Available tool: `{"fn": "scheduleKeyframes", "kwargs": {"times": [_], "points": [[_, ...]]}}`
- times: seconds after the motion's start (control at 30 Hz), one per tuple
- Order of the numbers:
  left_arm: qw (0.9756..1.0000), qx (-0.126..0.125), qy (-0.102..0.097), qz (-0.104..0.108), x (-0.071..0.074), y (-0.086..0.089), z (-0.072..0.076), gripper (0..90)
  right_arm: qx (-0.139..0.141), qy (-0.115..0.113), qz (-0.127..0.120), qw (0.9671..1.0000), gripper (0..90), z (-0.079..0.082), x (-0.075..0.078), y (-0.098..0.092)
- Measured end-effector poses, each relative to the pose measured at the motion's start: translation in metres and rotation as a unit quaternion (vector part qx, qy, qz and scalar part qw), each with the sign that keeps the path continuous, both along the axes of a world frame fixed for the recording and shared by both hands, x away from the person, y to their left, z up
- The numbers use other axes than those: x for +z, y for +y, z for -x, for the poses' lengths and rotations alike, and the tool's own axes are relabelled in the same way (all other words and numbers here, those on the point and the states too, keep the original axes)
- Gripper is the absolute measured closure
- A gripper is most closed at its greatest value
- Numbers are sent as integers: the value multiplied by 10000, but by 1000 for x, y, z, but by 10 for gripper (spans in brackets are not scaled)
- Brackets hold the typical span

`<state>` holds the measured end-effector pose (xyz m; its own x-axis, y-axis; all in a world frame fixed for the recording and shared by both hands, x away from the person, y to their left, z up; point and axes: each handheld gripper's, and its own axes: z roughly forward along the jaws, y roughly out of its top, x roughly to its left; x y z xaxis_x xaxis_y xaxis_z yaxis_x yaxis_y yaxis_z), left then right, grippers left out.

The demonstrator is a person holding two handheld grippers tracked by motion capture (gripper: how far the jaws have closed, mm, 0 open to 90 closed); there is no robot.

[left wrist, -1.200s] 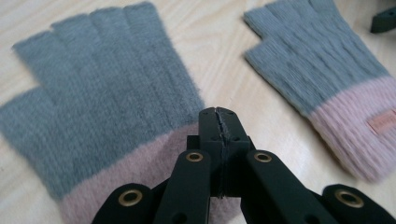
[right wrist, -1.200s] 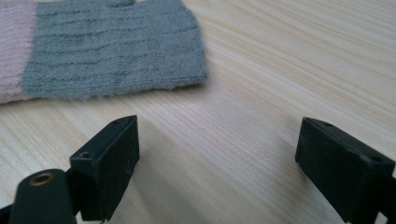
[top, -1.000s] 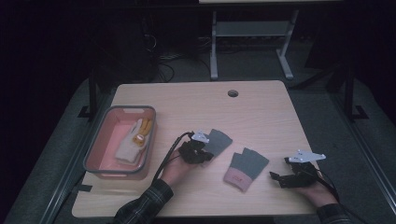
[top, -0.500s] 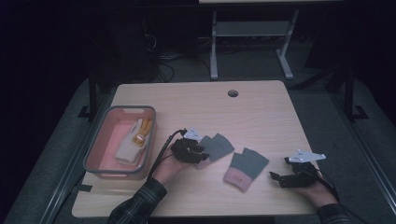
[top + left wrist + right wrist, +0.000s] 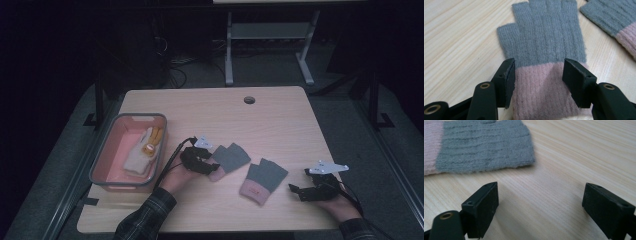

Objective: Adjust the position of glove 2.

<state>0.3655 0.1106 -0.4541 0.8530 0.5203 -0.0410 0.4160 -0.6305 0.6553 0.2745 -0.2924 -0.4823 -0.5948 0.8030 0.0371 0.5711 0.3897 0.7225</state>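
Observation:
Two grey fingerless gloves with pink cuffs lie flat on the wooden table [image 5: 280, 120]. My left gripper [image 5: 210, 165] sits at the cuff of the left glove [image 5: 231, 157]. In the left gripper view its jaws have just been opening and now stand open [image 5: 538, 72], one on each side of the pink cuff of this glove [image 5: 546, 37], with no pinch on it. The second glove [image 5: 265, 178] [image 5: 614, 17] lies to the right. My right gripper [image 5: 295, 190] rests open over bare wood [image 5: 564, 195], just short of that glove's grey end [image 5: 484, 147].
A pink bin with a grey rim [image 5: 128, 116] stands at the table's left and holds a white and yellow knitted item [image 5: 142, 152]. A round cable hole [image 5: 249, 99] is near the far edge. Dark floor and a metal stand lie beyond the table.
The left hand has drawn back slightly to the left, and the left glove now lies a touch nearer the front edge. The right hand has not moved.

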Motion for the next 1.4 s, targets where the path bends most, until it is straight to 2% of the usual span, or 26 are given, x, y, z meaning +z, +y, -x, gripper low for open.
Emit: {"fn": "scheduleKeyframes", "kwargs": {"times": [0.2,0.23,0.27,0.4,0.47,0.53,0.57,0.6,0.63,0.77,0.83,0.97,1.0,1.03,1.1,1.13,1.17,1.2,1.3,1.33,1.4], "points": [[9996,-146,56,-253,2,-7,10,456,-3,-3,-5,10000,133,0,0,0],[9993,-209,-5,-325,3,-10,13,514,-2,-3,-5,10000,133,0,0,0],[9993,-209,-5,-325,3,-10,13,544,-2,-3,-5,10000,133,0,0,0],[9988,-292,-69,-388,3,-12,15,758,1,-5,-2,10000,133,0,0,0],[9986,-258,-49,-452,5,-13,15,783,-2,-4,-4,10000,133,0,0,0],[9989,-192,-12,-425,5,-14,15,806,0,-2,-1,10000,133,0,0,0],[9995,-104,120,-280,8,-12,13,809,0,-1,-1,10000,133,0,0,0],[9997,-63,150,-180,9,-12,13,811,-1,-3,-4,10000,133,0,0,0],[9997,-63,150,-180,9,-12,13,813,1,-3,-2,10000,133,0,0,0],[9995,24,258,201,18,-12,13,816,0,-2,-2,10000,133,0,0,0],[9991,-10,198,363,25,-17,17,817,3,-3,3,10000,133,0,0,0],[9986,-103,207,479,30,-23,20,817,-8,-14,-16,10000,142,0,0,0],[9984,-123,194,515,31,-25,21,817,22,-12,17,10000,200,1,1,0],[9983,-149,188,524,32,-27,23,817,22,-12,17,10000,200,1,1,0],[9980,-155,206,584,35,-30,25,817,113,29,-12,9999,308,1,5,0],[9980,-189,213,571,35,-30,24,817,198,69,-116,9997,422,2,8,0],[9976,-158,226,629,36,-31,25,817,294,64,-179,9994,479,3,11,1],[9978,-192,219,603,37,-31,24,817,598,109,-420,9973,652,4,16,5],[9972,-145,243,686,37,-31,24,818,984,245,-516,9935,858,6,16,17],[9972,-145,243,686,37,-31,24,817,984,245,-516,9935,858,6,16,17],[9973,-135,224,692,38,-30,24,818,1204,253,-502,9911,900,7,15,25]]}}
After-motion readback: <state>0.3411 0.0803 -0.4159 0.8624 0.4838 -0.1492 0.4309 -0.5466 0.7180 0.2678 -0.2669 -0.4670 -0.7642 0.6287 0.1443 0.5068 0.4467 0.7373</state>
